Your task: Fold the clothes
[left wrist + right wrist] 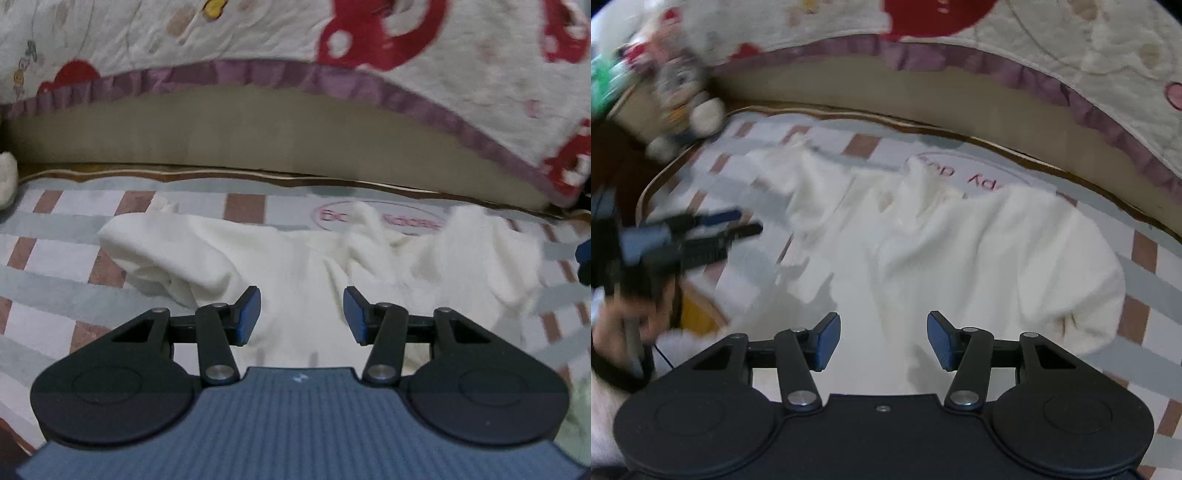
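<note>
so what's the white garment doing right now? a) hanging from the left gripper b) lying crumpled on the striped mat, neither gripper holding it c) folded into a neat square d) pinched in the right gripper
b: the white garment lies rumpled on the striped mat, and both the left gripper and right gripper are open with nothing between their pads.

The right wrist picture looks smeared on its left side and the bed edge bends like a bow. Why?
Right wrist view: the left gripper and stuffed toy are motion-blurred, while the right gripper is sharp. Left wrist view: the white garment blurs toward the right. Both views: the fisheye lens curves the bed edge.
</note>
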`<state>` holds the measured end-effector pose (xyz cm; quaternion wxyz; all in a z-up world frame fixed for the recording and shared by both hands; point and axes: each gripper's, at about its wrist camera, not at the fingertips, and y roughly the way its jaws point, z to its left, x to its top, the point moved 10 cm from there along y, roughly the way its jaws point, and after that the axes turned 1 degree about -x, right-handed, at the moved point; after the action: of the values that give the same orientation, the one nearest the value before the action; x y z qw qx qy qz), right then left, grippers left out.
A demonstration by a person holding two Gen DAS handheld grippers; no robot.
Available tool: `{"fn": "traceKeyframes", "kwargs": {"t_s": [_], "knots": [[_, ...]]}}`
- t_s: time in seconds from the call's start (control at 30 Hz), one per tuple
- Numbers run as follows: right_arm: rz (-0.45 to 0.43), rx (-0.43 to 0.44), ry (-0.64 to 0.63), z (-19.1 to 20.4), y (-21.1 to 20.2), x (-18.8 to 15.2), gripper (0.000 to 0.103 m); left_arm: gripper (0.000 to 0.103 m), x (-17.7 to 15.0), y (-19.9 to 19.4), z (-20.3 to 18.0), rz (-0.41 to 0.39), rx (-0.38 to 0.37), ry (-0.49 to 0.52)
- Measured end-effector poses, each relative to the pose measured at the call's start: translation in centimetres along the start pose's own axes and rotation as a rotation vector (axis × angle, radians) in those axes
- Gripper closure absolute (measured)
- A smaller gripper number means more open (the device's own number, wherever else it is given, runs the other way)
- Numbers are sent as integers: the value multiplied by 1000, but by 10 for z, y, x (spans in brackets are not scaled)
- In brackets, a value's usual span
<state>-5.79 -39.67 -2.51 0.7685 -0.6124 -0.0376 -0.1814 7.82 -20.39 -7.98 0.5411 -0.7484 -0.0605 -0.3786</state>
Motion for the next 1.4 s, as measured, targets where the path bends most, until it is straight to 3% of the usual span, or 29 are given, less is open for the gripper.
{"fn": "traceKeyframes", "kwargs": {"t_s": [0.1,0.27,0.43,0.5,0.53,0.6,0.67,0.77,0.8,0.83,0.87,0.9,0.93,1.1,1.13,1.27,1.3,1.4], "knots": [[23,-41,-9,-6,42,41,45,54,0,42,17,34,60,-35],[-53,-125,-110,-31,103,76,45,54,-12,97,55,33,142,-80],[-81,-193,-149,-64,143,88,44,54,-10,114,76,-84,90,-104],[-99,-247,-165,-81,153,93,37,54,-10,121,76,-95,74,-100],[-107,-284,-160,-91,158,94,30,53,-10,125,74,-90,72,-89],[-93,-339,-110,-115,171,91,30,47,-11,132,70,-80,70,-67],[-47,-345,-43,-135,185,79,27,32,-12,140,66,-71,67,-45],[36,-333,110,-157,198,45,27,28,-13,152,59,-56,63,-12],[48,-308,179,-161,199,33,40,30,-13,155,57,-54,69,4],[31,-248,252,-161,197,23,56,46,-12,156,56,-64,105,40],[6,-209,297,-160,193,14,61,84,-12,157,54,-74,141,77],[-33,-207,293,-159,184,7,77,87,-11,157,51,-86,172,111],[-73,-210,285,-157,175,1,82,88,-9,155,48,-105,181,126],[-269,-194,258,-140,119,-29,85,92,22,93,62,-307,211,17],[-279,-185,250,-135,111,-34,86,98,28,77,69,-349,219,-14],[-289,-156,228,-115,91,-60,85,99,31,13,117,-440,284,-146],[-250,-148,219,-110,98,-69,85,99,30,2,128,-447,296,-179],[-132,-123,190,-97,117,-98,85,99,2,41,155,-204,287,-249]]}}
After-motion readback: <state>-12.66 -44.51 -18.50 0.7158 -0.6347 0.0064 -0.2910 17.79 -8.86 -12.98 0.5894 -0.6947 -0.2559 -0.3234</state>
